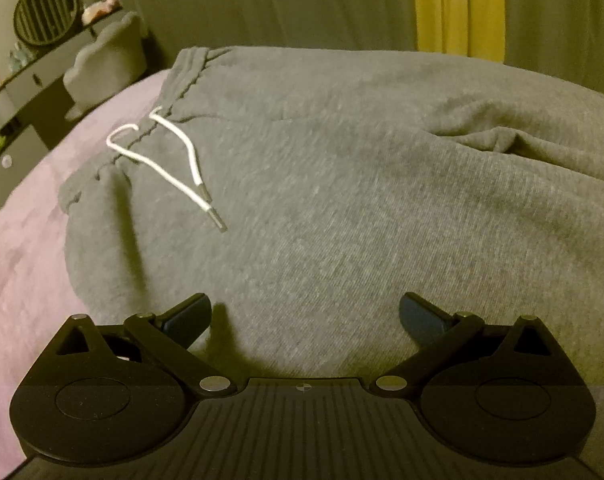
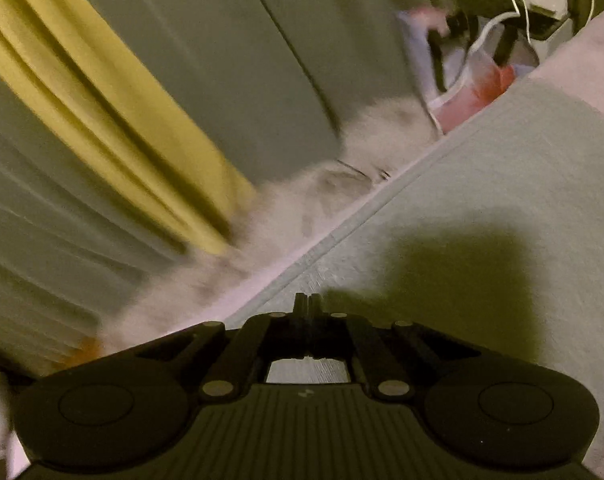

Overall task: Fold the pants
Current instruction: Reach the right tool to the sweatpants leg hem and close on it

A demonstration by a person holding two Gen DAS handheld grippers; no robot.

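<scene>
**Grey pants spread on the bed, one claw wide, one pressed shut**

Nearest in the left wrist view, the left gripper (image 1: pixel 305 316) hangs over the grey pants (image 1: pixel 342 200) with its jaws spread wide and nothing between them; the pads sit just above the fabric, and whether they touch it cannot be told. The pants lie flat across a pinkish-purple bedspread (image 1: pixel 17 248), filling most of the view. Farther off and to the left is the waistband (image 1: pixel 183 80), gathered and slightly rumpled, with a white drawstring (image 1: pixel 169 160) trailing from it onto the cloth. On the right a loose fold (image 1: pixel 498 142) rises in the fabric. Beyond the bed stand pale curtains with a yellow strip (image 1: pixel 458 4), and at far left a dresser with a round fan (image 1: pixel 47 12).

In the right wrist view, the right gripper (image 2: pixel 308 300) has its jaws pressed together at the hemmed edge (image 2: pixel 342 232) of the pale cloth; whether any fabric is pinched between them cannot be told. This view is blurred.
</scene>
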